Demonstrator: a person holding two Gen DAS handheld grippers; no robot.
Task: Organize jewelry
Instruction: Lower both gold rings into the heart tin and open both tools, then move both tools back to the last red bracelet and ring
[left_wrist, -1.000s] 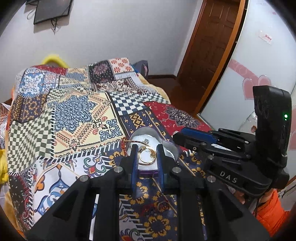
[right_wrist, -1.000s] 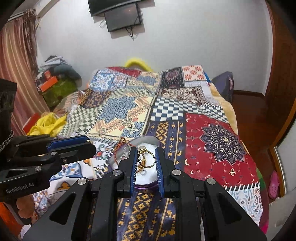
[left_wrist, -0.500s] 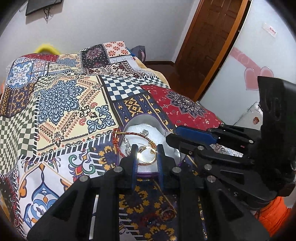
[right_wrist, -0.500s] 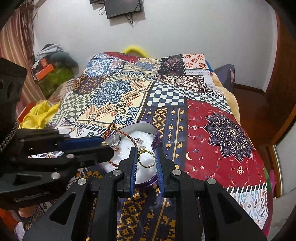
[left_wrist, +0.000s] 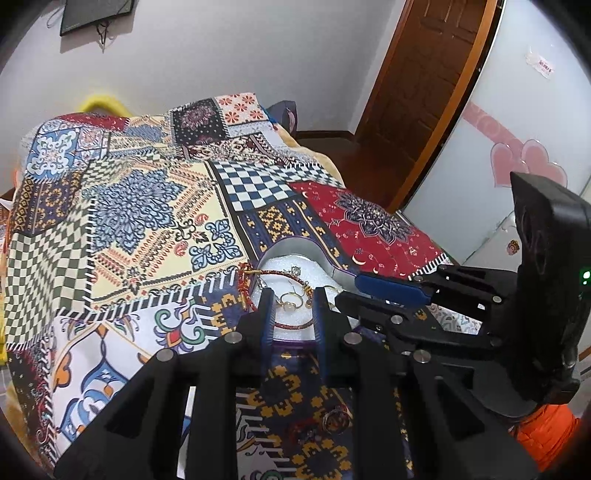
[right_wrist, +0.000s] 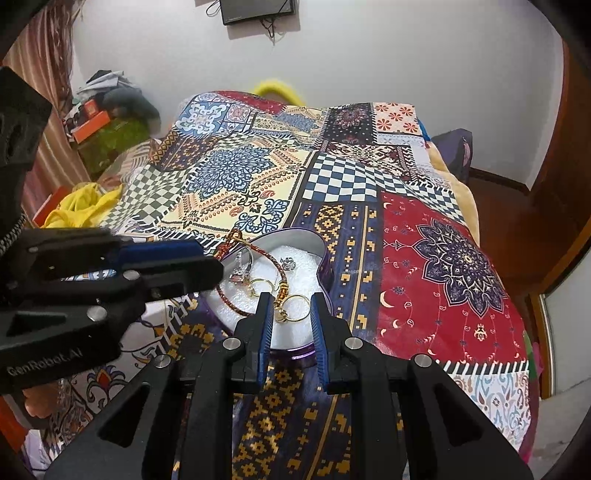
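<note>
A round purple box (right_wrist: 291, 236) lined with white foam sits on the patchwork bedspread (right_wrist: 236, 177). In it lie a red braided bracelet (right_wrist: 266, 254), a silver ring (right_wrist: 240, 271), a small stud (right_wrist: 288, 263) and a gold hoop earring (right_wrist: 263, 284). A second gold hoop (right_wrist: 297, 308) rests on the foam between the tips of my right gripper (right_wrist: 291, 297). Its jaws stand narrowly apart and the hoop does not fill the gap. My left gripper (left_wrist: 292, 293) hovers over the box's (left_wrist: 291, 246) near rim, narrowly open with nothing between its pads. Its tip (right_wrist: 218, 267) reaches in from the left.
A loose ring (left_wrist: 336, 419) lies on the bedspread below the left gripper. The bed drops off at the right toward a wooden floor (right_wrist: 498, 192) and a door (left_wrist: 417, 85). Yellow cloth (right_wrist: 81, 210) and clutter lie left of the bed. An orange sleeve (left_wrist: 546, 435) shows at the lower right.
The gold hoop that filled the gap between the right fingers above the box now looks smaller and lies on the foam. Both grippers have stayed over the box.
</note>
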